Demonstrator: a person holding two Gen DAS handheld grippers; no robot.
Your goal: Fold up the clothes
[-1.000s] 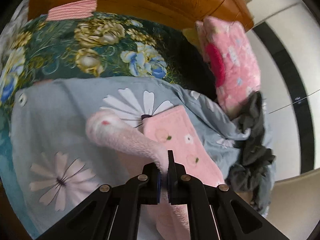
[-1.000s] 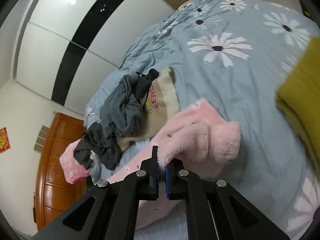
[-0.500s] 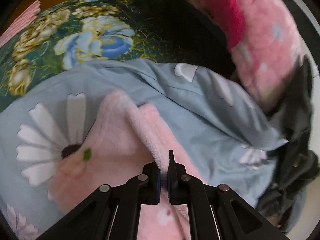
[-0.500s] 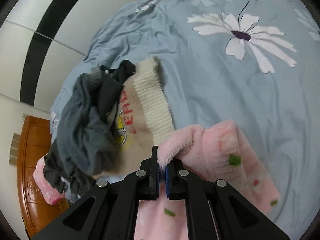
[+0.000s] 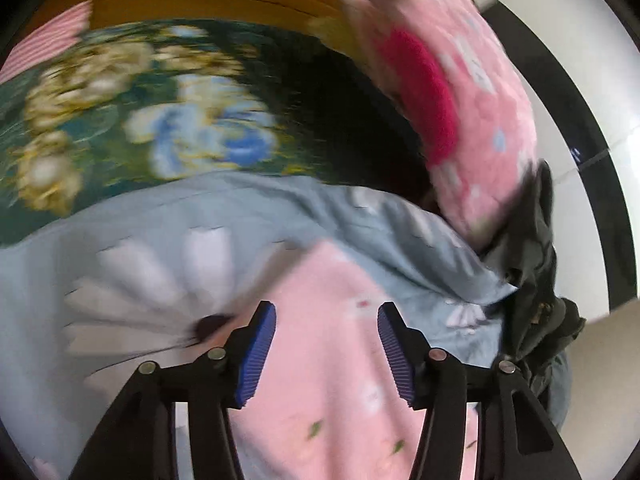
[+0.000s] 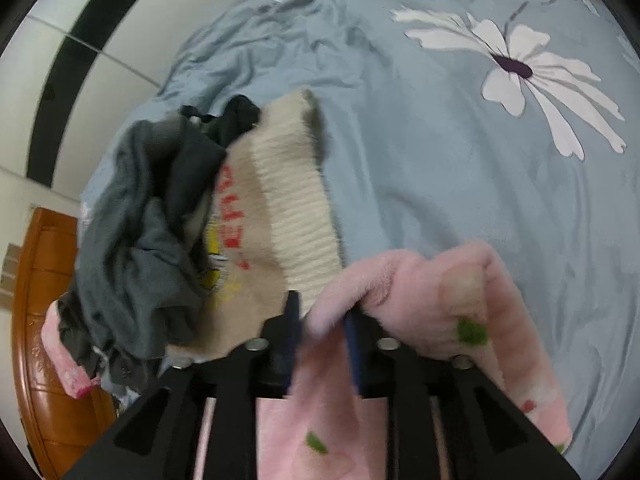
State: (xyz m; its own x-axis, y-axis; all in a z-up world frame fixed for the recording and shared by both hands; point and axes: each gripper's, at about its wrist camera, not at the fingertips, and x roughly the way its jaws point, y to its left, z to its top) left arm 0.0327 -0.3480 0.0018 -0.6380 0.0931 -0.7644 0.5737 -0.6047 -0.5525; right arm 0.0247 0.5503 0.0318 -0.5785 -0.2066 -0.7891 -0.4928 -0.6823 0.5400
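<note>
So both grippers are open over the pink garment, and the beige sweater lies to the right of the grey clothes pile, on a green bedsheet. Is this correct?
Not quite: the bedsheet is blue-grey with white flowers, not green, as the right wrist view shows. The rest holds: left gripper and right gripper are open over the pink garment, and the beige sweater lies right of the grey pile.

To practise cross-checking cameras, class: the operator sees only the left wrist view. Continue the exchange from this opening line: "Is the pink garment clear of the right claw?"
Observer: No. On the right claw the jaws have just been opening, and a fold of the pink garment lies between them.
Operator: What is just beyond it?
Observer: A cream sweater with red lettering.
Operator: Anything on it?
Observer: Grey clothes overlap its left side.
</note>
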